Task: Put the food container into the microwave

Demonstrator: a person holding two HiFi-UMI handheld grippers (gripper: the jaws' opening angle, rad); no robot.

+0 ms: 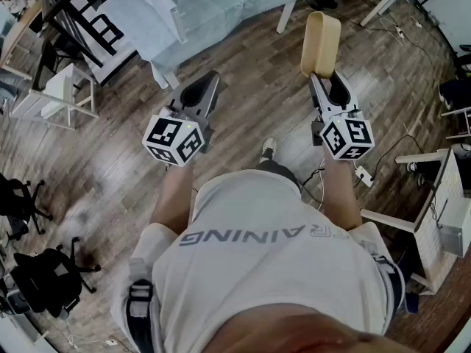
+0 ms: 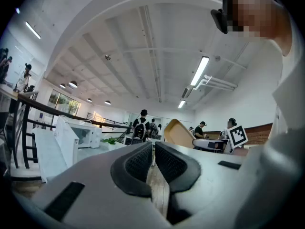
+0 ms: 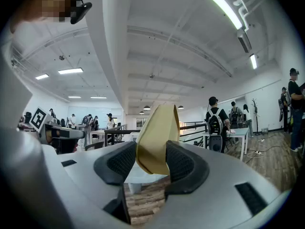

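Note:
A tan food container (image 1: 321, 41) sticks out past my right gripper (image 1: 318, 76), which is shut on its lower edge. In the right gripper view the container (image 3: 157, 138) stands up between the two black pads. My left gripper (image 1: 208, 79) is held level with it on the left, shut, with nothing between its pads (image 2: 138, 162). From the left gripper view the container (image 2: 178, 133) shows to the right. A white microwave (image 2: 78, 133) stands on a cloth-covered table ahead to the left. Both grippers hang over the wooden floor, short of the table.
The table with a pale cloth (image 1: 221, 9) lies ahead. A black-and-white chair frame (image 1: 96, 20) and a white stand (image 1: 59, 94) are at the left. Black office chairs (image 1: 44, 278) sit behind left. A white cart (image 1: 441, 212) and a power strip (image 1: 364, 175) are at the right.

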